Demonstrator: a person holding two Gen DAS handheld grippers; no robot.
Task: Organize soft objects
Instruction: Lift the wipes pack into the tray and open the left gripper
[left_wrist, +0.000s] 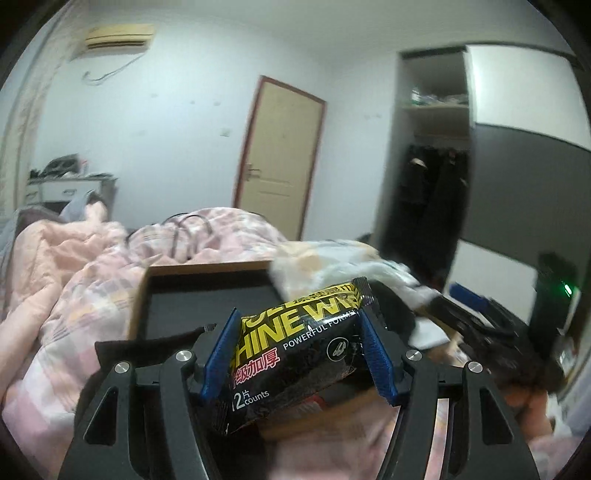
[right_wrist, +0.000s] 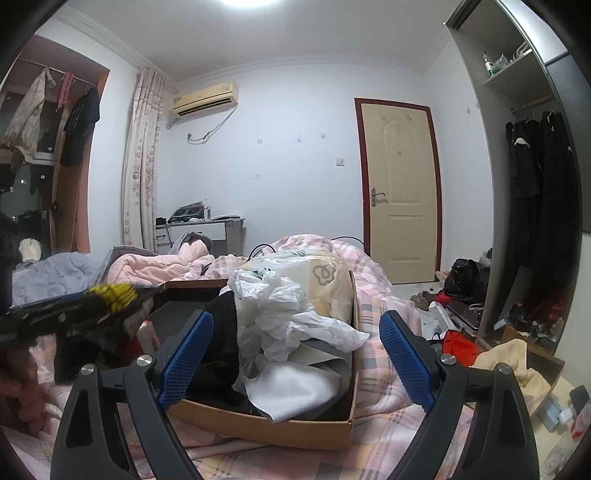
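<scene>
My left gripper (left_wrist: 297, 350) is shut on a black and yellow pack of wipes (left_wrist: 295, 343), held above the near edge of a cardboard box (left_wrist: 207, 267) on the bed. The pack shows blurred at the left of the right wrist view (right_wrist: 110, 295). My right gripper (right_wrist: 295, 354) is open and empty, just in front of the same box (right_wrist: 280, 430). The box holds white plastic bags (right_wrist: 284, 314), a black cloth (right_wrist: 221, 339), white fabric (right_wrist: 295, 391) and a cream bag (right_wrist: 328, 280).
A pink checked quilt (right_wrist: 373, 317) covers the bed. A door (right_wrist: 400, 188) stands behind. An open wardrobe (right_wrist: 535, 192) with dark clothes is on the right, with bags and clutter (right_wrist: 465, 295) on the floor. A desk (right_wrist: 199, 229) stands by the curtain.
</scene>
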